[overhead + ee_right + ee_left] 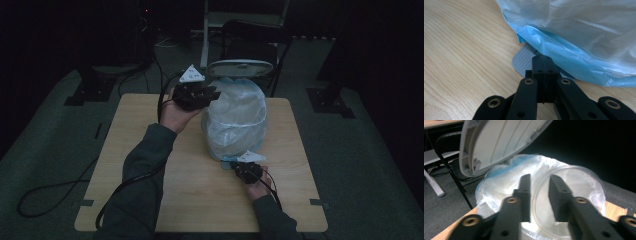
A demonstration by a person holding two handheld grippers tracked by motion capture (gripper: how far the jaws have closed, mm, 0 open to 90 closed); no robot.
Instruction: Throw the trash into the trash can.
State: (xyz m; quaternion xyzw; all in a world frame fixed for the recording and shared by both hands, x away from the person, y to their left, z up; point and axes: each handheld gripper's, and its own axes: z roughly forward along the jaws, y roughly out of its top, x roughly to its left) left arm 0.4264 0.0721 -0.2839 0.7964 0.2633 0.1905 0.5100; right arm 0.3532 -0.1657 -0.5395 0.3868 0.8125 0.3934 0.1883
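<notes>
A small bin (235, 120) lined with a white and blue plastic bag (579, 32) stands on the wooden table (150, 150), its grey lid (499, 142) tilted up and open. My left gripper (539, 195) hangs by the bin's upper left rim, shut on the edge of a clear round dish (571, 202) held over the bag's mouth (504, 180). My right gripper (544, 60) is shut, with its tips resting on the grey ribbed pedal (522, 61) at the bin's front base. In the high view it sits just in front of the bin (235, 165).
A dark chair (250, 35) stands behind the table's far edge. Black cables (55, 190) trail over the grey floor at the left. Bare wood lies to the left, right and front of the bin.
</notes>
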